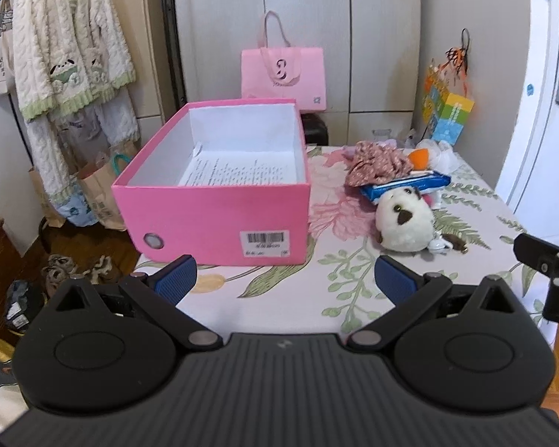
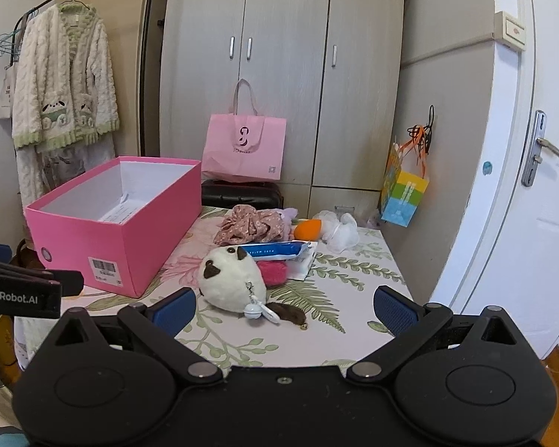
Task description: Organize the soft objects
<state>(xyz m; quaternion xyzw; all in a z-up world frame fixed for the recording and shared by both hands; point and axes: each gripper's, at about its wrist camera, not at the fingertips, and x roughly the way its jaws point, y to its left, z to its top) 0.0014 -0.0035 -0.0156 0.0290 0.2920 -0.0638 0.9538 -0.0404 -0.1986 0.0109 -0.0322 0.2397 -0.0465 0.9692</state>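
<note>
Floral tablecloth (image 2: 335,331) carries an open pink box (image 1: 212,216) and, just beside it, a heap of soft things fronted by a white plush (image 2: 231,279). Left gripper (image 1: 285,279) and right gripper (image 2: 285,311) both gape, holding nothing. Risk: the plush's keychain bell (image 2: 251,310), seemingly loose, may snag a finger and drag neighbours off the table.

Counted on the table (image 2: 354,342): one open pink box (image 2: 130,242) at the left edge holding one printed sheet (image 1: 238,171), and toward the far right corner one white plush toy (image 2: 231,279), one floral fabric scrunchie (image 2: 251,223), one blue-and-white wipes packet (image 2: 279,251), one pink fluffy item (image 2: 274,272), one orange-and-white soft toy (image 2: 324,229) and one purple item (image 2: 290,214) only partly visible. Off the table: one pink tote bag (image 2: 246,149), one multicoloured gift bag (image 2: 404,193), one fleece cardigan (image 2: 65,82) on the rack, and two grippers, left (image 1: 285,279) and right (image 2: 285,311), each with two blue-padded fingers spread apart
</note>
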